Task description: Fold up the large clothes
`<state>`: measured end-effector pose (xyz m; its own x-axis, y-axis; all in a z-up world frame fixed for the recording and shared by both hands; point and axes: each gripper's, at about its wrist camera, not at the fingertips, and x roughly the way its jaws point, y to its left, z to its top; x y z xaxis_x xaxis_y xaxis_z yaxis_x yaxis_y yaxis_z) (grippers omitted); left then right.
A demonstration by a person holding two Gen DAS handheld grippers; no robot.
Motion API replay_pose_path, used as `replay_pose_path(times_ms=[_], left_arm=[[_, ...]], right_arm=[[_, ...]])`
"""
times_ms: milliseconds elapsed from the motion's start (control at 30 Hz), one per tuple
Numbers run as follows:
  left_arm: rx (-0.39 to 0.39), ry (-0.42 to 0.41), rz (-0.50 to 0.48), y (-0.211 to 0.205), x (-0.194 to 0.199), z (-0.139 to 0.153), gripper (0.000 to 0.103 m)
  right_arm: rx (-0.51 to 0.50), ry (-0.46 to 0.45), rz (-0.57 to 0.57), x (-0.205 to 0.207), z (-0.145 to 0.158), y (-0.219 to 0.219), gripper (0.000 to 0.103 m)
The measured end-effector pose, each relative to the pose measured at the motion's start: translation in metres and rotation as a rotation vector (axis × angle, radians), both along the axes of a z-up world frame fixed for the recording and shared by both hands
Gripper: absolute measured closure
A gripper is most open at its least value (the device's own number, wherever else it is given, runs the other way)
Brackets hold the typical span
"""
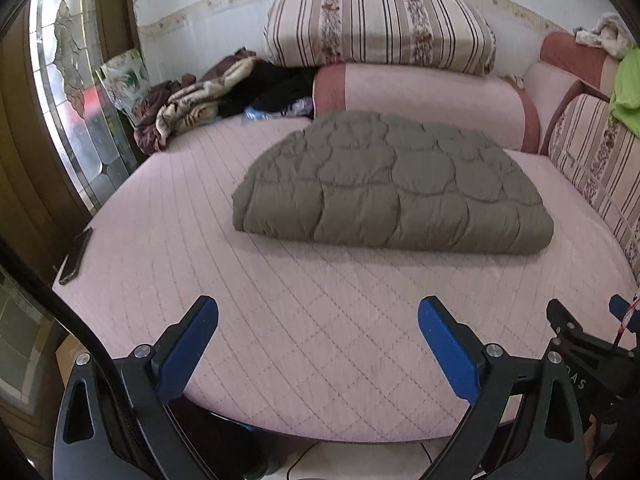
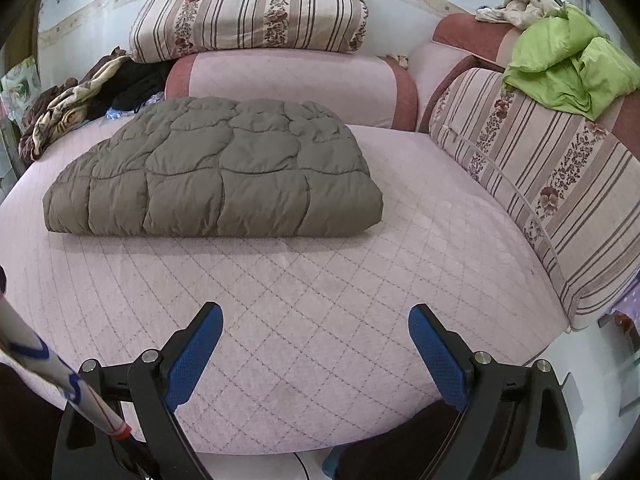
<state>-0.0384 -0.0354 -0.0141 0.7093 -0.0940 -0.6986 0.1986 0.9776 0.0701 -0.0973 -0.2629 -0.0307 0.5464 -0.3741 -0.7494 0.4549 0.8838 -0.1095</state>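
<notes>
Fingers of both the left gripper (image 1: 318,344) and right gripper (image 2: 315,350) are spreading wide, holding nothing; the folded olive quilted garment (image 1: 394,184) is lying well ahead on the pink bed (image 2: 320,300). Only the left wrist view is showing what seems a phone (image 1: 76,255) at the edge.

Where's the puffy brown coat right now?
The puffy brown coat lies folded in the middle of the pink bed, in both views, just in front of the long pink bolster.

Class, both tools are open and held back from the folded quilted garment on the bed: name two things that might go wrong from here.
1. The puffy olive quilted garment looks springy; its folded bundle may loosen, since neither the left tool nor the right tool holds it.
2. A phone lies at the bed's left edge; dragging the fabric that way might knock it off.
</notes>
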Motion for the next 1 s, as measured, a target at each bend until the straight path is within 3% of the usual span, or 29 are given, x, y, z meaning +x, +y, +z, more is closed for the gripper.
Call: replay_pose_path(times_ms=[1000], left_arm=[[-0.005,0.159,-0.036,-0.010,0.026,-0.039,0.003]], right_arm=[[0.016,0.085,0.022,0.019,-0.031,0.008,0.007]])
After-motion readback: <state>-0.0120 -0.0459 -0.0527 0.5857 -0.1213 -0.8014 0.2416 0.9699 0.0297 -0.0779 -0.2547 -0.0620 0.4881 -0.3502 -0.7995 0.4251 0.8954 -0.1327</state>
